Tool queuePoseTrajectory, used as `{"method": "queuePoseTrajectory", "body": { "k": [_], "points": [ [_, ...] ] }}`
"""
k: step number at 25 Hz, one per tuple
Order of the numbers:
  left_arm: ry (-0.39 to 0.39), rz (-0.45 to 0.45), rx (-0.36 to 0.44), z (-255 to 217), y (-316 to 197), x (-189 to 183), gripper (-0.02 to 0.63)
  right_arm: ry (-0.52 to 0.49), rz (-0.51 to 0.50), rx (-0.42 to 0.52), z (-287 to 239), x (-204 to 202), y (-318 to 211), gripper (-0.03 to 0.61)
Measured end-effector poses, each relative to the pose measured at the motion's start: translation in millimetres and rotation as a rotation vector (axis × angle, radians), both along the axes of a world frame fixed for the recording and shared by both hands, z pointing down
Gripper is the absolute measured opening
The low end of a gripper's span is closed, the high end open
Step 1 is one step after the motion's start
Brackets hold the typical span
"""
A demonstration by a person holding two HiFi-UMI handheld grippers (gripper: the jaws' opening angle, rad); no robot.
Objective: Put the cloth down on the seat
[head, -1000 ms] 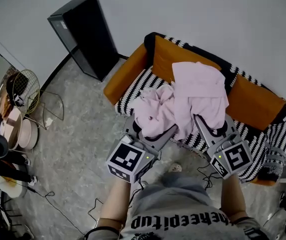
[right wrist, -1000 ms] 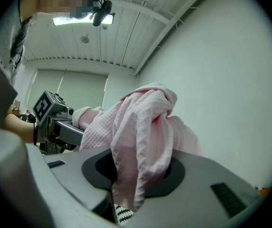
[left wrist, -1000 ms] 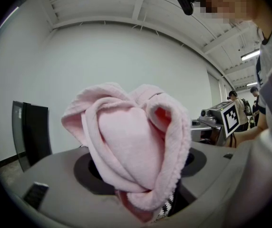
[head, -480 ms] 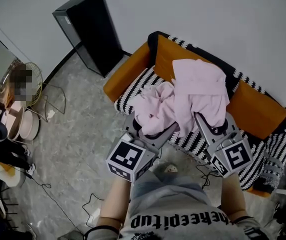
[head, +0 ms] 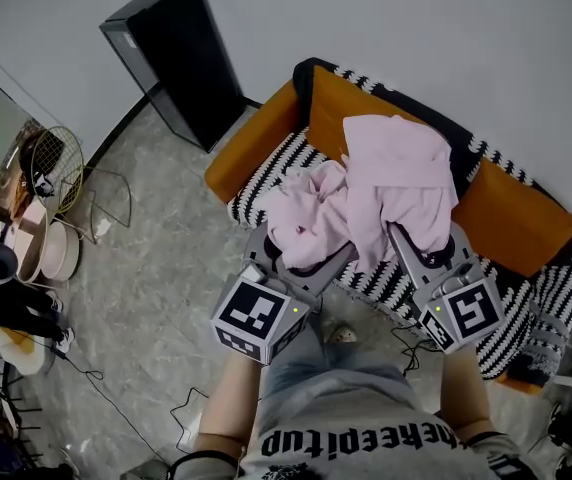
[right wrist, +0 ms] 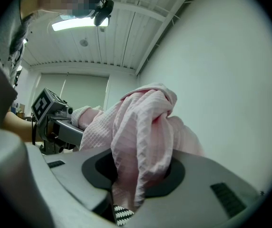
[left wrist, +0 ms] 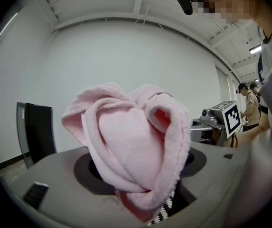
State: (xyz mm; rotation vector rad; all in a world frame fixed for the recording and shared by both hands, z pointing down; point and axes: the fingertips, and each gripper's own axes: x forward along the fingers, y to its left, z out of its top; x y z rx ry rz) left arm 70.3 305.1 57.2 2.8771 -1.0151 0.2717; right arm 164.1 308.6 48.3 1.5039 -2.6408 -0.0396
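Head view: pink cloth (head: 391,183), judged soft, light, floppy; bunched folds clamped by left gripper (head: 304,260) & right gripper (head: 413,246), over striped seat (head: 266,180). Best taken at gathered folds.

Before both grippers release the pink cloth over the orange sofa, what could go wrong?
The pink waffle-textured cloth is bunched, so it may land crumpled.
The left gripper seems to hold its wad over the front edge of the black-and-white striped seat cover; that part might slide to the grey floor.
Fabric fills the jaws of the right gripper and could snag.
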Motion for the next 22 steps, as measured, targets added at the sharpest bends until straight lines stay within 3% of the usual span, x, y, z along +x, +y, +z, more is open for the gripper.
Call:
{"method": "queuePoseTrajectory", "body": {
  "k": [9,22],
  "points": [
    [-0.012,0.036,-0.002,2,-21,1,0.351,-0.007,0.037,-0.012,3,1,-18,0.140],
    [-0.016,0.086,-0.023,4,-92,-19,0.351,-0.009,0.091,-0.035,5,-20,-84,0.140]
  ]
}}
